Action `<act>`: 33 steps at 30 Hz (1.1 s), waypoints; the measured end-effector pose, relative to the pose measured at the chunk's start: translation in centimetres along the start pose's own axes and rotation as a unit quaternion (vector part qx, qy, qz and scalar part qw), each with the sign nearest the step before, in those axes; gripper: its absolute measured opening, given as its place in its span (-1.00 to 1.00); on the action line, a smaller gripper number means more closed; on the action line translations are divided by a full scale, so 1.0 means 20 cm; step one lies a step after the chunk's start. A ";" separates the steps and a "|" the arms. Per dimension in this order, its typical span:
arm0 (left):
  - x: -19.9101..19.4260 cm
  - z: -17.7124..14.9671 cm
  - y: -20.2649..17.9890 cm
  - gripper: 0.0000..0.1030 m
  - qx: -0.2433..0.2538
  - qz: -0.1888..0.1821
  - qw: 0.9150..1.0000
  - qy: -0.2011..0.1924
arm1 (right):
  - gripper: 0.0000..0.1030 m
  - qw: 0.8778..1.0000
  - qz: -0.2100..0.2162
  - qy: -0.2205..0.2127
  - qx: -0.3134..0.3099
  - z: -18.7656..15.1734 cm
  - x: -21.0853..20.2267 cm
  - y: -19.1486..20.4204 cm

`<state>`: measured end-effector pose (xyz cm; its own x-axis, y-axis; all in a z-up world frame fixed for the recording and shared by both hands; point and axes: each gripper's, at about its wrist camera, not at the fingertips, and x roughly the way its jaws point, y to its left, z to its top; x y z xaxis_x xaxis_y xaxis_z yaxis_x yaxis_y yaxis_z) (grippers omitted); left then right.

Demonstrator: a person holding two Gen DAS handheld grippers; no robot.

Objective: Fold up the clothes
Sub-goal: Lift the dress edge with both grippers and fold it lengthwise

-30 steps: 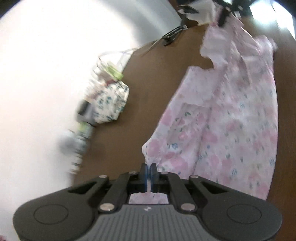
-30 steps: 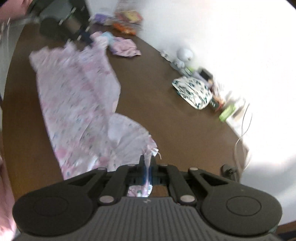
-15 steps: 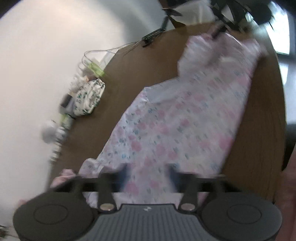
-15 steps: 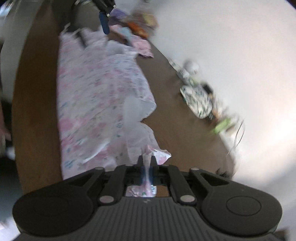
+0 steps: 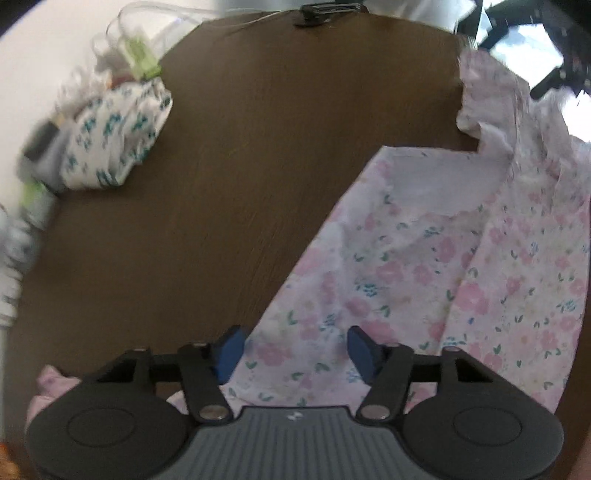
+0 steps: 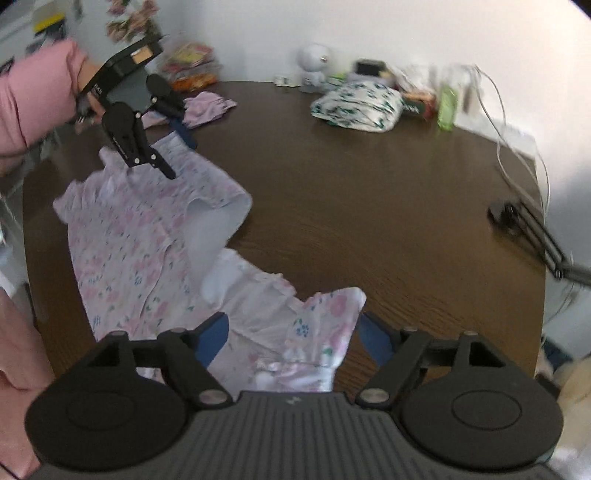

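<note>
A dark brown wooden table (image 6: 388, 206) with rounded corners fills both views, set against a plain white wall (image 6: 406, 33). Across its near side lies the pink floral garment (image 6: 125, 236) — flat for most of its length, with a pale inner face turned up at a fold near the middle and a ruffled end bunched under the right gripper (image 6: 291, 336). That gripper's jaws have just been opening; its blue pads stand wide on either side of the cloth without pressing it. The left gripper (image 5: 293, 349) hovers over the garment's other end, its jaws parted after having just been closing a little, the fabric lying between the pads but not pinched. In the right wrist view a pink sleeve (image 6: 33, 99) leads to that left tool. Along the wall edge sits a folded white cloth with green print (image 6: 356, 105), a small lilac garment (image 6: 205, 107), a white figurine (image 6: 314, 64), a green bottle (image 6: 447, 105), loose cables (image 6: 517, 122) and some blurred clutter. A black clamp arm (image 6: 532, 229) grips the table's far right edge.
</note>
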<state>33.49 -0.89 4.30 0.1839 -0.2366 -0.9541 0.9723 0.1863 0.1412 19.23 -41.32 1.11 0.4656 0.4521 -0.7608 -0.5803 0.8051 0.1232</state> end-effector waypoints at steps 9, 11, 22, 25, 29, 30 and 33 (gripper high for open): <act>0.01 -0.12 0.25 0.14 -0.003 -0.033 0.999 0.035 | 0.55 0.998 0.026 0.038 0.034 0.06 0.14 -0.13; 0.01 -0.13 0.30 0.15 -0.006 -0.033 0.999 0.034 | 0.54 0.998 0.029 0.046 0.037 0.08 0.18 -0.14; 0.04 -0.19 0.32 0.04 -0.013 -0.048 0.998 0.028 | 0.38 0.995 0.033 0.083 0.053 0.13 0.28 -0.20; 0.03 -0.21 0.30 -0.22 -0.025 -0.053 0.998 0.020 | -0.18 0.994 0.035 0.089 0.045 0.15 0.29 -0.18; 0.00 -0.23 0.24 -0.68 -0.032 -0.054 0.998 0.010 | -0.57 0.993 0.031 0.112 0.024 0.17 0.29 -0.14; -0.01 -0.23 0.22 -0.78 -0.029 -0.051 0.998 0.006 | -0.74 0.993 0.027 0.117 0.016 0.17 0.30 -0.12; -0.03 -0.25 0.13 -0.88 -0.008 -0.019 1.000 -0.007 | -0.91 0.993 0.010 0.115 -0.007 0.19 0.28 -0.07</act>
<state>35.27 4.54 3.97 0.1481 -0.2570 -0.9550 0.9762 0.1928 0.0995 25.19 -38.41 -0.99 0.2901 0.3663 -0.8841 -0.5978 0.7908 0.1315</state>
